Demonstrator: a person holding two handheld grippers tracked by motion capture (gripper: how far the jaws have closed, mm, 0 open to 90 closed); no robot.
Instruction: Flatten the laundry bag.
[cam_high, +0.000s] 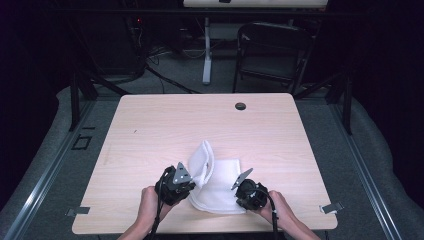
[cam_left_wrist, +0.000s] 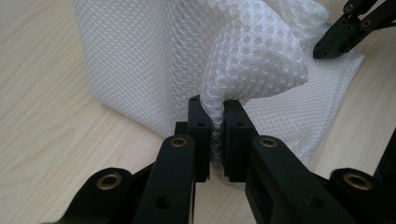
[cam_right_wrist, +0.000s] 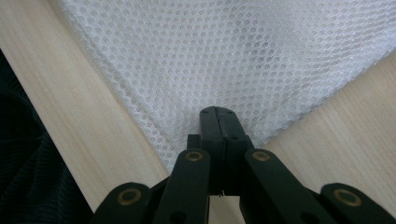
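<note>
A white mesh cloth (cam_high: 216, 180) lies crumpled near the front middle of the wooden table (cam_high: 150, 130). My left gripper (cam_high: 193, 181) sits at the cloth's left side. In the left gripper view its jaws (cam_left_wrist: 217, 112) are shut on a raised fold of the cloth (cam_left_wrist: 243, 51), which bulges up above the pads. My right gripper (cam_high: 240, 196) is at the cloth's near right corner. In the right gripper view its jaws (cam_right_wrist: 218, 116) are pressed together on that corner, with the cloth (cam_right_wrist: 224, 51) spreading flat ahead. The right gripper's black tips (cam_left_wrist: 343, 35) also appear in the left gripper view.
A dark round grommet hole (cam_high: 240, 106) sits near the table's far edge. Metal clips (cam_high: 332, 207) mark the front corners. A dark folding chair (cam_high: 272, 50) and a white desk leg (cam_high: 206, 55) stand beyond the table. The table's front edge runs close behind both hands.
</note>
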